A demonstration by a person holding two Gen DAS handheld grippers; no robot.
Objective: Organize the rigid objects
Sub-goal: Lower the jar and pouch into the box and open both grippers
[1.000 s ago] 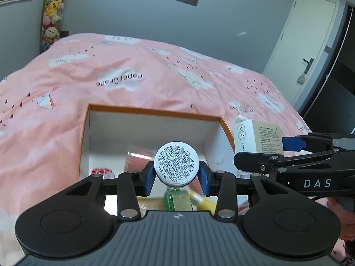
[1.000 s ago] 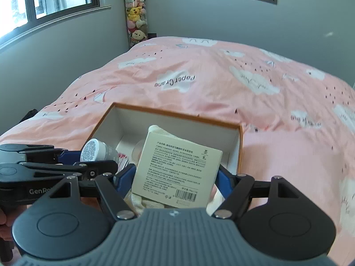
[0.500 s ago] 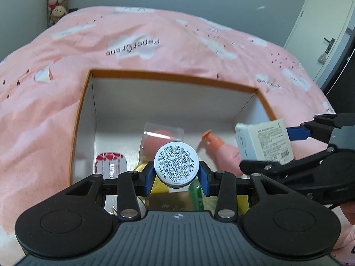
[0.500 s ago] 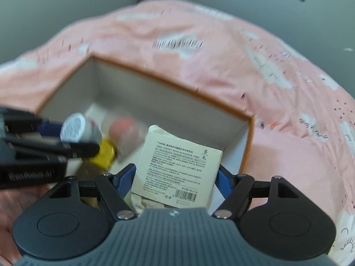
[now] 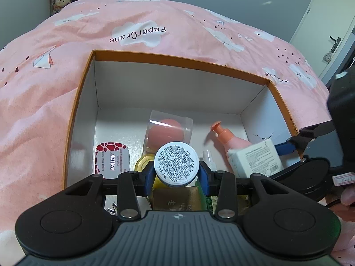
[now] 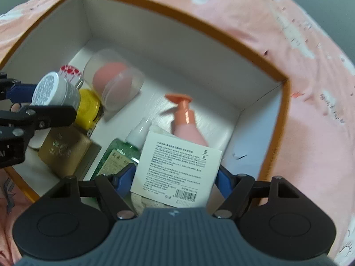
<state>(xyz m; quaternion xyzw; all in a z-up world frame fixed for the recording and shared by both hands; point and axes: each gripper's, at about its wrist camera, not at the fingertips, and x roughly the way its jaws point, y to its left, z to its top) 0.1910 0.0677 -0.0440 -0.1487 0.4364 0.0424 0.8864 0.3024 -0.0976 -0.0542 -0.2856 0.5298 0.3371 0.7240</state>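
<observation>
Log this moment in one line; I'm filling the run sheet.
left gripper: shut on jar | right gripper: shut on carton | both over box | neither released

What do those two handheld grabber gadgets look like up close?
Each gripper, left and right, has a ribbed grey body, black scissor-like linkage arms with silver rivets, round black discs on both sides, and blue fingers. Partial white lettering marks the left one's side.
</observation>
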